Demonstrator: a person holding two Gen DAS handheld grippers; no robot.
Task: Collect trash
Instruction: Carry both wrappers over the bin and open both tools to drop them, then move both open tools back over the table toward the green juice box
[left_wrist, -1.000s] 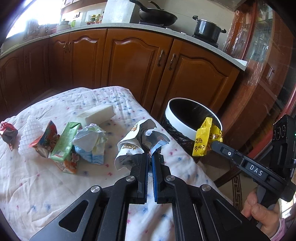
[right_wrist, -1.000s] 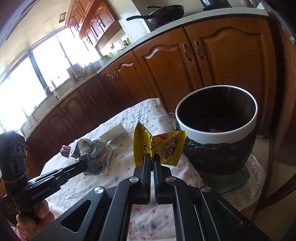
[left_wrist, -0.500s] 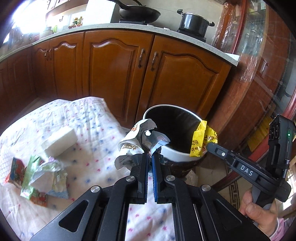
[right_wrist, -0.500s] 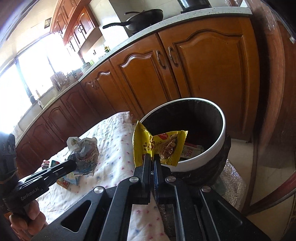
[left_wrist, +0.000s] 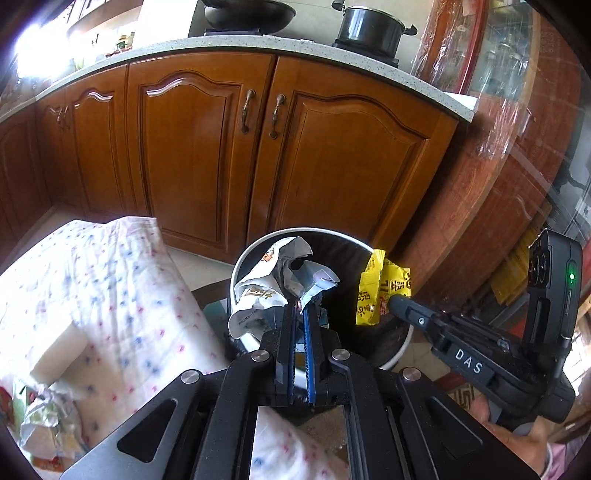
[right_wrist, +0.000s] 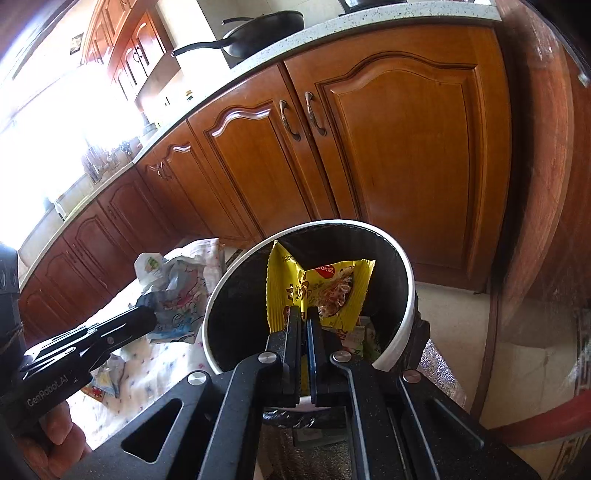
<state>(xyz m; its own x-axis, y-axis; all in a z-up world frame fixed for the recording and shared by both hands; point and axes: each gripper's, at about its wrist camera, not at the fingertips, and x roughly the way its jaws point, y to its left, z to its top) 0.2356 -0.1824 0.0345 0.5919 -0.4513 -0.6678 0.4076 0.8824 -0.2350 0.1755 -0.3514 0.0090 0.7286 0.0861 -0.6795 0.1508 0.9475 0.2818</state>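
Note:
My left gripper (left_wrist: 300, 308) is shut on a crumpled white and blue wrapper (left_wrist: 266, 288) and holds it over the near left rim of the white-rimmed, black-lined trash bin (left_wrist: 243, 258). My right gripper (right_wrist: 303, 314) is shut on a yellow snack wrapper (right_wrist: 317, 291) and holds it above the open mouth of the bin (right_wrist: 402, 266). The right gripper (left_wrist: 393, 301) with the yellow wrapper (left_wrist: 373, 291) also shows in the left wrist view, at the bin's right rim. The left gripper (right_wrist: 147, 318) with its wrapper (right_wrist: 173, 291) shows left of the bin in the right wrist view.
A table under a white dotted cloth (left_wrist: 110, 295) lies left of the bin, with a white block (left_wrist: 55, 354) and more wrappers (left_wrist: 33, 424) at its near left. Wooden cabinets (left_wrist: 229, 155) stand behind. Some trash (right_wrist: 365, 332) lies inside the bin.
Both grippers have moved from over the table toward the bin, carrying their wrappers. The bin now sits directly under both wrappers and looms larger.

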